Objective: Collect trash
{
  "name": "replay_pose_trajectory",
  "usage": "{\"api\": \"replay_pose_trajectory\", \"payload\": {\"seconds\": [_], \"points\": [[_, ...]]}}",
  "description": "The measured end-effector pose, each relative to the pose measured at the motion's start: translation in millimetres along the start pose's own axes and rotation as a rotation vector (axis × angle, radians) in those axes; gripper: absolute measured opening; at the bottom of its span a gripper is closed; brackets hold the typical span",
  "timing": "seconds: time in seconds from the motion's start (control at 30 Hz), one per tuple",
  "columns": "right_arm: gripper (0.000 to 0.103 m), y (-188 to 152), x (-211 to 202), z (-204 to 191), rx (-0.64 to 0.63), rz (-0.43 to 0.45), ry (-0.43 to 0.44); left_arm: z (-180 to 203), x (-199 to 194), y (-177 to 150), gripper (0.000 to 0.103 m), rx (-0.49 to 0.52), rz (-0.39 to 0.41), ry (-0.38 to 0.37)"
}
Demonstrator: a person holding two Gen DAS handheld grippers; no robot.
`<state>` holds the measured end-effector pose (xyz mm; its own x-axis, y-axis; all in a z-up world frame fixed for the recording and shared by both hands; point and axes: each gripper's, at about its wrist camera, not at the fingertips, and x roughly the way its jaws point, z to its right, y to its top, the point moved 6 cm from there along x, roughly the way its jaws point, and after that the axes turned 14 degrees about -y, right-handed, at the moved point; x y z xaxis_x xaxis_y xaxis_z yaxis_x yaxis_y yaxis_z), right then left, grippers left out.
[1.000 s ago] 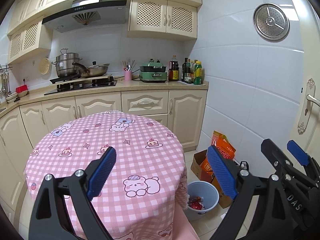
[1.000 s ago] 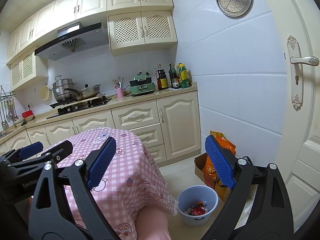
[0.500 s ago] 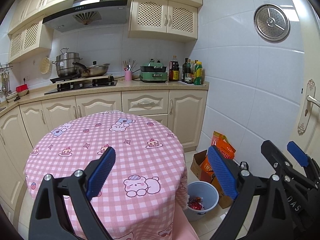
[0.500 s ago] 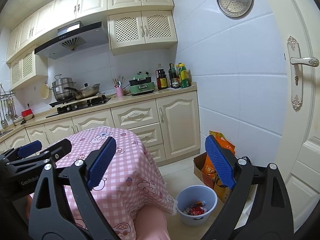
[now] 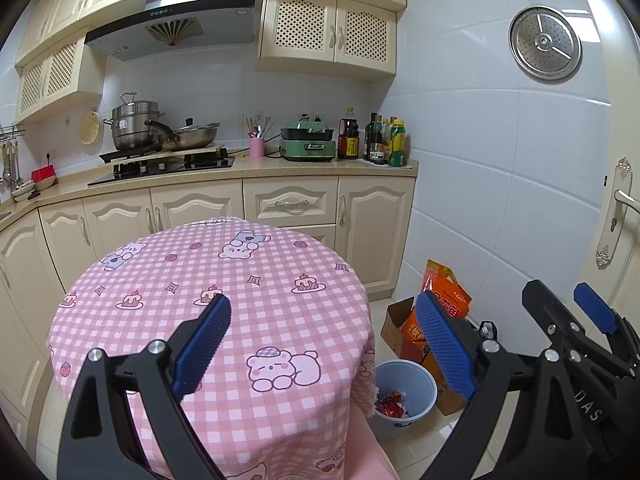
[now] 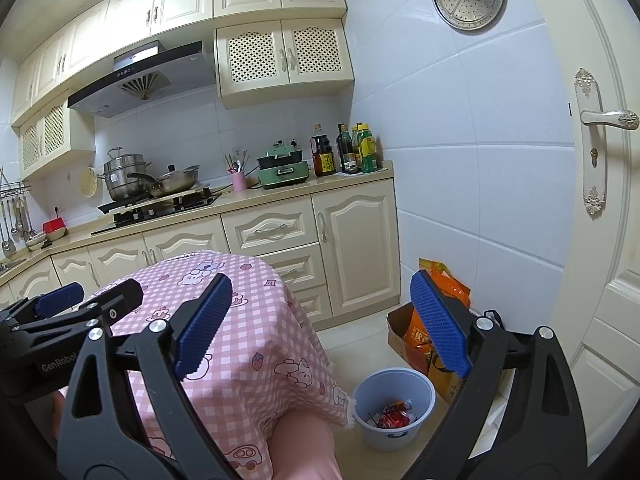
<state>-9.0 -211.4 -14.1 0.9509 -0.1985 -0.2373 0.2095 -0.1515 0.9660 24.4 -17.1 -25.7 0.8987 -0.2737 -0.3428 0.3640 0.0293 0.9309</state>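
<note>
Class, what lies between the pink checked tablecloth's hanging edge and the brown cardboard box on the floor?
The round blue plastic bin holding red wrappers stands there, clearest in the right wrist view.

1. The left tool (image 5: 324,344) has a black frame with triangular cut-outs, silver screw heads at the joints, and blue ribbed pads (image 5: 202,346) on its fingers.
2. The right tool (image 6: 322,326) is built the same way: black arms, silver screws, blue ribbed pads (image 6: 438,324).
3. White lettering marks each one's black side: "DAS" on the right tool, "GenRobot" on the left.
4. A pink garment (image 6: 304,448) shows at the lower edge.
</note>
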Motion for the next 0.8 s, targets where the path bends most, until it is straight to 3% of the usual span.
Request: {"api": "replay_pose_trajectory", "payload": {"seconds": [0.8], "points": [[0.09, -3.6, -0.4, -2.6, -0.005, -0.013, 0.01, -5.6, -1.8, -1.5, 0.092, 0.003, -0.011, 0.01]]}}
